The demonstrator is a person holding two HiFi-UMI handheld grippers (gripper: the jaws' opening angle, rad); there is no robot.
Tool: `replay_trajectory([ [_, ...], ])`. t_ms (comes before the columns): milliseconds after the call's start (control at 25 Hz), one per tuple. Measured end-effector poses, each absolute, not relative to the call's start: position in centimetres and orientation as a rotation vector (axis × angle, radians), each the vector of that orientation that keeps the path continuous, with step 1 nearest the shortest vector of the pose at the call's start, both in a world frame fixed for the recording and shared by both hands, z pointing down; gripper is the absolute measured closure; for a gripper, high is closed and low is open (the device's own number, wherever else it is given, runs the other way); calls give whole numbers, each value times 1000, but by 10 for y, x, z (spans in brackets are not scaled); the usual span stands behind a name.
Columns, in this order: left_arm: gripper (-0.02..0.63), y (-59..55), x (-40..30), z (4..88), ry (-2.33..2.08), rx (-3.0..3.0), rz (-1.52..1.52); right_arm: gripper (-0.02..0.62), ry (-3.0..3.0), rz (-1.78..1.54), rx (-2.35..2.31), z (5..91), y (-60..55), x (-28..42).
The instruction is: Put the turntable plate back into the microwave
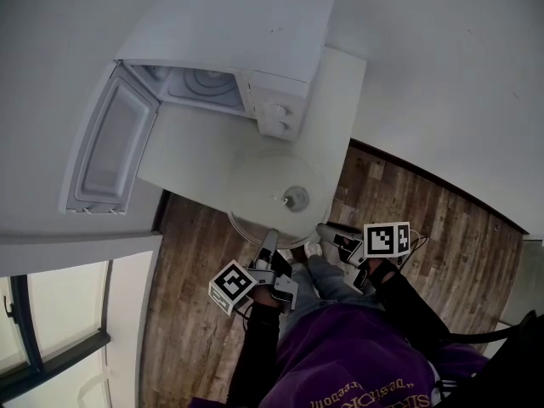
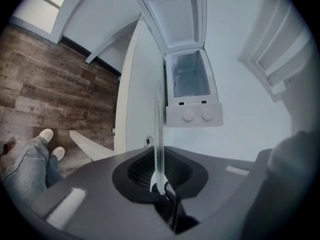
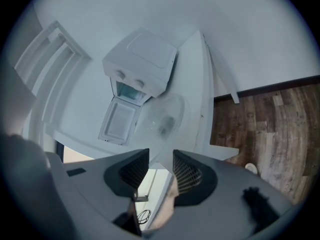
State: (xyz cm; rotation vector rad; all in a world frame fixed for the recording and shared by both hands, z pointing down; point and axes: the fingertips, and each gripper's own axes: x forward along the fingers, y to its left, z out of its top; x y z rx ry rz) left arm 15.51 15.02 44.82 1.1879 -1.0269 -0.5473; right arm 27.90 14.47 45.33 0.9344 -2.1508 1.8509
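While the left claw (image 1: 269, 245) is clamping the round clear glass turntable plate (image 1: 276, 181) overhanging the near edge of the white surface (image 1: 195, 155) before the open white microwave (image 1: 238, 32), the right claw (image 1: 327, 229) is gaping wide beside it.

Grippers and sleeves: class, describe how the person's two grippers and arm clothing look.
Both the left gripper and right gripper are dark grey, each carrying a white cube with black square markers. Their jaw pads are black and ribbed. The sleeves are black, beside a purple top.
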Motion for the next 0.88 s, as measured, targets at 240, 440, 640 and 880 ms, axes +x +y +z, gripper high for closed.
replay_trajectory([
  [240, 578, 147, 156, 441, -1010, 1197, -581, 454, -2151, 2042, 936, 450, 132, 273],
  [440, 578, 146, 157, 440, -1010, 1189, -601, 454, -2111, 2071, 977, 452, 121, 272],
  [640, 578, 146, 156, 440, -1019, 1193, -620, 490, -2063, 2091, 1025, 456, 119, 273],
  [880, 569, 148, 157, 439, -1053, 1239, -602, 520, -2086, 2169, 1057, 449, 115, 274],
])
